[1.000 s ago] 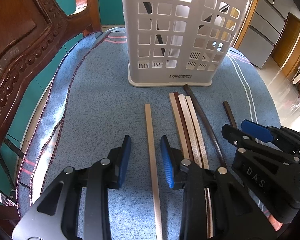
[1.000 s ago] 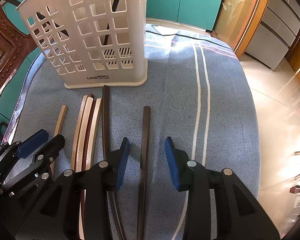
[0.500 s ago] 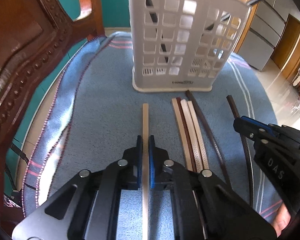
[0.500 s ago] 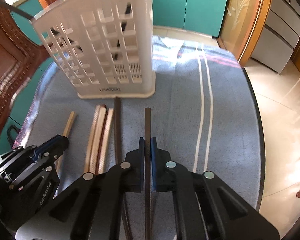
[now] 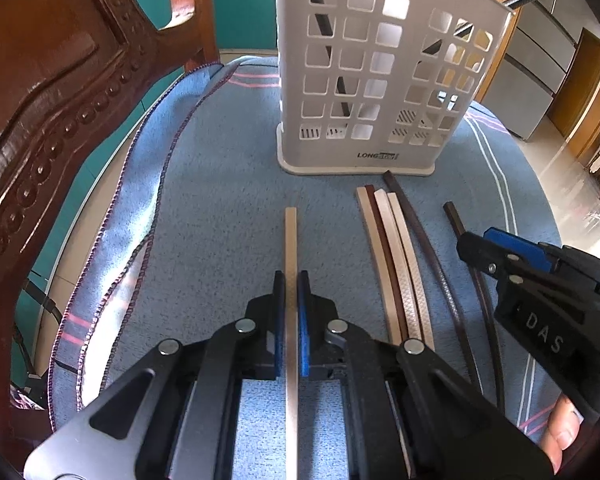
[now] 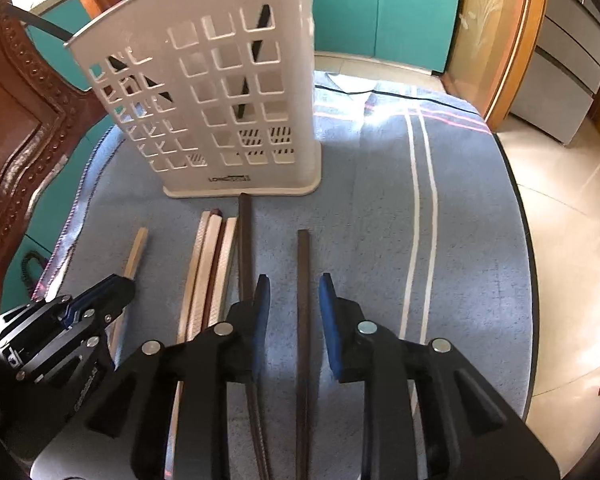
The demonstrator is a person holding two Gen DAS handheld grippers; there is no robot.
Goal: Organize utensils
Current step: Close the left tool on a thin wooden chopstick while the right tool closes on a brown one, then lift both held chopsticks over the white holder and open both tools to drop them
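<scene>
Blue cloth (image 5: 228,208) (teal cabinets (image 6: 380,4) behind)

Worktop (image 5: 228,200) is covered by a blue cloth (image 6: 372,216) with white and pink stripes. A carved wooden chair (image 5: 60,92) stands at 10 o'clock in the left wrist view. Teal cabinet doors (image 6: 384,4) at 12 o'clock, tiled floor (image 6: 572,216) at 3 o'clock in the right wrist view.
</scene>
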